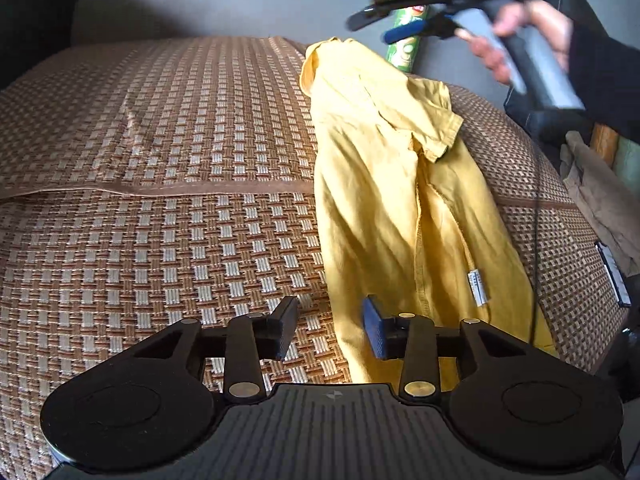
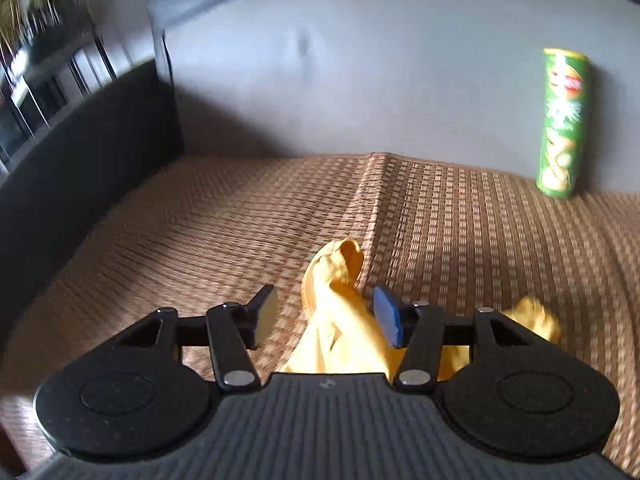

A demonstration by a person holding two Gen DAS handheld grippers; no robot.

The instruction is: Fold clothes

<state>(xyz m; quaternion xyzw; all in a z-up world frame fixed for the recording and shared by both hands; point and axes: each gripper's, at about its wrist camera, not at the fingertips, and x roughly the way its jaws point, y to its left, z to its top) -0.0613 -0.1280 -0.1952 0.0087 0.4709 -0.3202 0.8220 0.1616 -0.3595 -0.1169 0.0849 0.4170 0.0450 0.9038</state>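
A yellow shirt [image 1: 380, 184] lies lengthwise on the woven brown mat [image 1: 160, 140], folded into a narrow strip with one short sleeve on top and a white label near its lower end. My left gripper [image 1: 330, 324] is open above the shirt's near left edge, its black finger over the mat and its blue pad over the cloth. A hand [image 1: 520, 32] holds my right gripper [image 1: 374, 28], blurred, in the air over the collar end. In the right wrist view the right gripper [image 2: 326, 314] is open, with the crumpled collar of the shirt [image 2: 340, 320] below and between its fingers, not pinched.
A green chips can [image 2: 562, 124] stands against the grey sofa back at the far right. The dark armrest [image 2: 80, 152] bounds the mat on the left. A beige cloth [image 1: 600, 200] and a black cable [image 1: 536, 220] are beside the mat's right edge.
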